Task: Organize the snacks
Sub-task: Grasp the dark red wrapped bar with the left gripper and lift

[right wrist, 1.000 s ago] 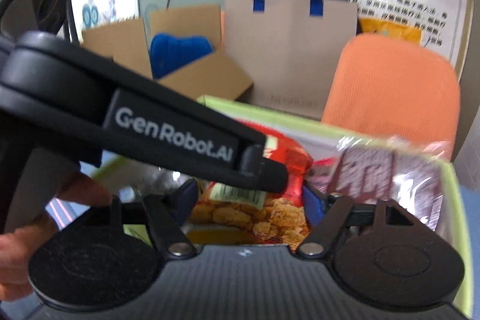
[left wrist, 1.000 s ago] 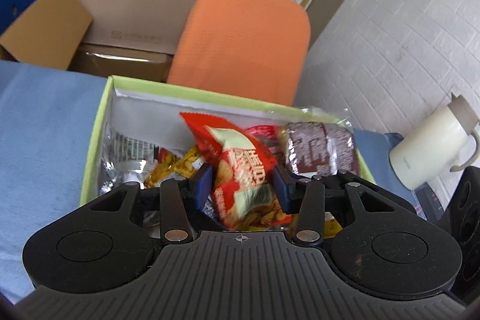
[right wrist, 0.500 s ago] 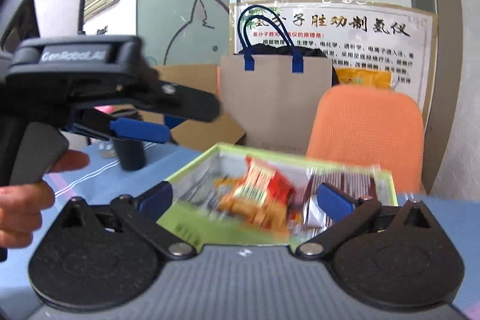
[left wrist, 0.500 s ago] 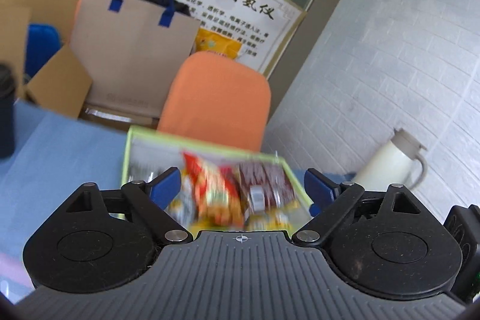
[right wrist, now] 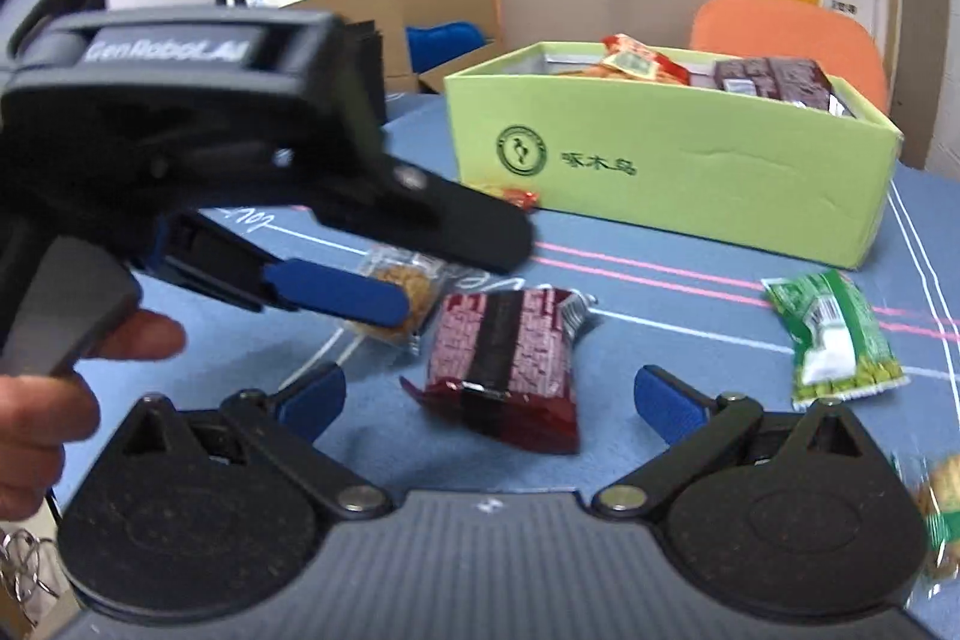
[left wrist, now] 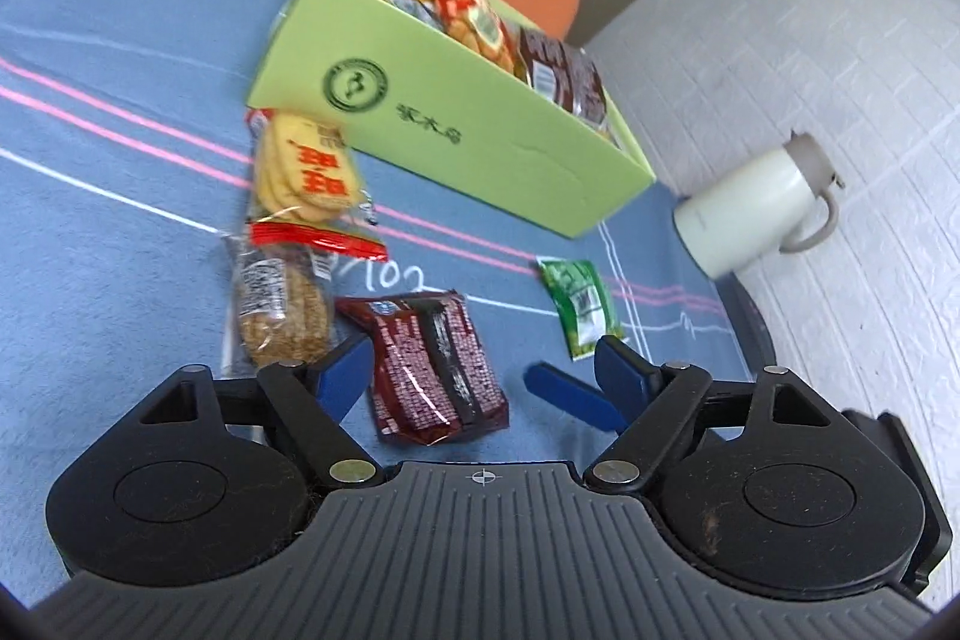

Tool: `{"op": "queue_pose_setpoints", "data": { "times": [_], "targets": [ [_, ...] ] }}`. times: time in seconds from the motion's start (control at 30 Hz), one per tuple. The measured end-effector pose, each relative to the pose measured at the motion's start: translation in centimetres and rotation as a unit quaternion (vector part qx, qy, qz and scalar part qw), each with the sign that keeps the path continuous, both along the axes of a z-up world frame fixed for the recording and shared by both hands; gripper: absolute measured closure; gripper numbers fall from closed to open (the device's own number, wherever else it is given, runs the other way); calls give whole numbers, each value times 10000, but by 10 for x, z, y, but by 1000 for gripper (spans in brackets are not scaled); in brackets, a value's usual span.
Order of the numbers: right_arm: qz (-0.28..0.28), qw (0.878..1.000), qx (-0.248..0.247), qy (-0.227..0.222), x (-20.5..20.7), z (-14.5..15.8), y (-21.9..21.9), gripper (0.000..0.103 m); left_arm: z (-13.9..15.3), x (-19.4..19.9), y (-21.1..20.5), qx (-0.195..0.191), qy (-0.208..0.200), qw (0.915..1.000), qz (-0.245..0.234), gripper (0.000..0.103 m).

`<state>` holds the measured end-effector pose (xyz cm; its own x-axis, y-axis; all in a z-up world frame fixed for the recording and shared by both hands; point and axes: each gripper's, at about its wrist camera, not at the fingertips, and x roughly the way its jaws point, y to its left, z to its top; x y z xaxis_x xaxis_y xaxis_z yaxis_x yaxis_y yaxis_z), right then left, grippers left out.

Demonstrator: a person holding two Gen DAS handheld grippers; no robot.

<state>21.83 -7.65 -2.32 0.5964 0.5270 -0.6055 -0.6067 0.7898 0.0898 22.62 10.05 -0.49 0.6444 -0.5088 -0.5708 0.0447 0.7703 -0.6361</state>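
Right wrist: left gripper [right wrist: 384, 307] angled down over dark-red pkt [right wrist: 504, 358], jaws closing.

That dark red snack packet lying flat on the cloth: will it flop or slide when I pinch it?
The dark red packet looks thin and glossy, so probably light and slippery. Its crimped ends would likely bend; contents seem block-shaped, so the middle may stay stiff.

Box [left wrist: 456, 124] stands far on the tablecloth [left wrist: 120, 232]; jug [left wrist: 750, 214] to its right; four snack packets lie near.

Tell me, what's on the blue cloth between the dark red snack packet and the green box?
Nothing: bare blue tablecloth with pink stripes separates packet from box, per the right wrist view.
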Motion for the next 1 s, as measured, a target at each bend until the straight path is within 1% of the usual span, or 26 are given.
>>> {"op": "queue_pose_setpoints", "data": {
  "times": [0.07,0.13,0.2,0.27,0.4,0.47,0.53,0.63,0.67,0.7,0.73,0.77,0.8,0.83,0.87,1.0],
  "targets": [
    [51,9999,-16,87,6,-1,2,1,0,8,-4,62,72,10000,-2,41],
    [44,9996,-61,267,13,-7,4,1,-5,13,-7,156,171,9997,-15,42],
    [49,9996,-87,252,14,-6,5,1,-10,15,-11,223,231,9995,-20,42],
    [88,9995,-205,214,14,-6,8,1,-16,16,-12,188,300,9994,-41,42],
    [131,9981,-600,73,9,-8,18,1,-20,16,-11,126,221,9997,-70,34],
    [191,9979,-613,82,8,-9,16,1,-19,16,-13,166,164,9996,-140,32],
    [183,9982,-561,101,11,-9,16,1,-19,15,-16,259,118,9995,-170,33],
    [189,9989,-410,127,10,-9,17,1,-19,15,-16,336,116,9992,-180,41],
    [201,9989,-412,128,9,-9,18,1,-19,15,-15,361,137,9991,-162,48],
    [236,9987,-449,97,6,-9,21,2,-19,15,-14,402,165,9990,-140,64],
    [267,9983,-521,37,1,-8,22,7,-20,15,-14,449,207,9987,-155,72],
    [249,9978,-607,-26,-5,-8,24,11,-20,13,-13,507,216,9984,-140,78],
    [250,9977,-626,-69,-11,-6,24,13,-20,10,-13,557,224,9981,-112,79],
    [246,9977,-626,-71,-16,-5,23,18,-19,5,-13,617,226,9978,-97,79],
    [246,9979,-603,-53,-23,-3,21,20,-19,0,-14,666,227,9975,-97,79],
    [199,9982,-562,-52,-58,-2,11,18,-18,-30,-23,714,266,9968,-254,79]
  ]
}}
